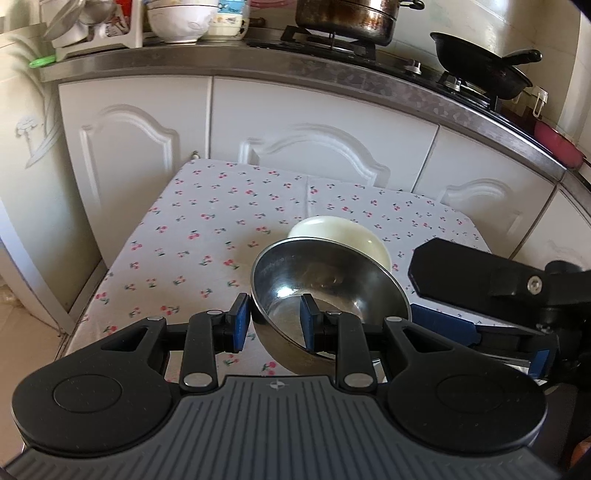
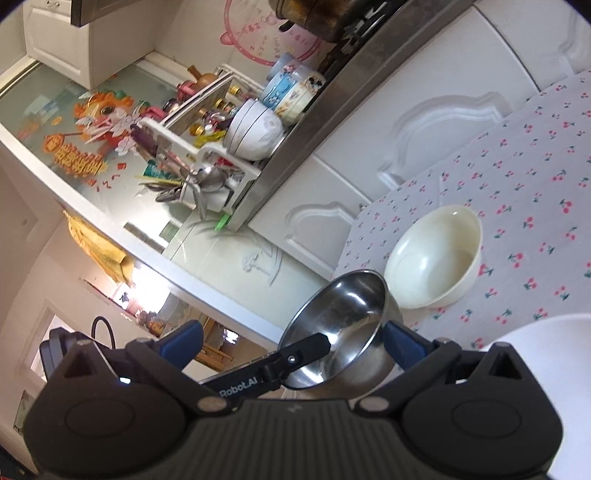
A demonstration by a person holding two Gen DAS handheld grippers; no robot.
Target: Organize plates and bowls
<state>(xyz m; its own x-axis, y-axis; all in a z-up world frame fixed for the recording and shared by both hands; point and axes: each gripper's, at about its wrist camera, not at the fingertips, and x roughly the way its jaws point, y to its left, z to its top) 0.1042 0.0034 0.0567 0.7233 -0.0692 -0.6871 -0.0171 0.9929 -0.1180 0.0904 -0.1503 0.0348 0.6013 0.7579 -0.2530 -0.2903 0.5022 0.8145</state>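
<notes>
My left gripper (image 1: 275,325) is shut on the rim of a steel bowl (image 1: 332,280), one blue pad outside the wall and one inside, holding it tilted above the cherry-print tablecloth (image 1: 207,229). Just behind it a cream bowl (image 1: 343,230) stands upright on the cloth. In the right wrist view the steel bowl (image 2: 340,325) hangs in front of the cream bowl (image 2: 436,258), with a black left finger (image 2: 306,343) inside it. My right gripper (image 2: 293,343) is wide open; its right pad sits next to the bowl's outer wall. It enters the left wrist view from the right (image 1: 415,293).
White cabinet doors (image 1: 295,147) rise behind the table. The counter above holds a stove with a pot (image 1: 347,18), a black wok (image 1: 480,62) and stacked bowls (image 1: 181,18) beside a rack. A white rounded thing (image 2: 546,339) lies at the table's near right.
</notes>
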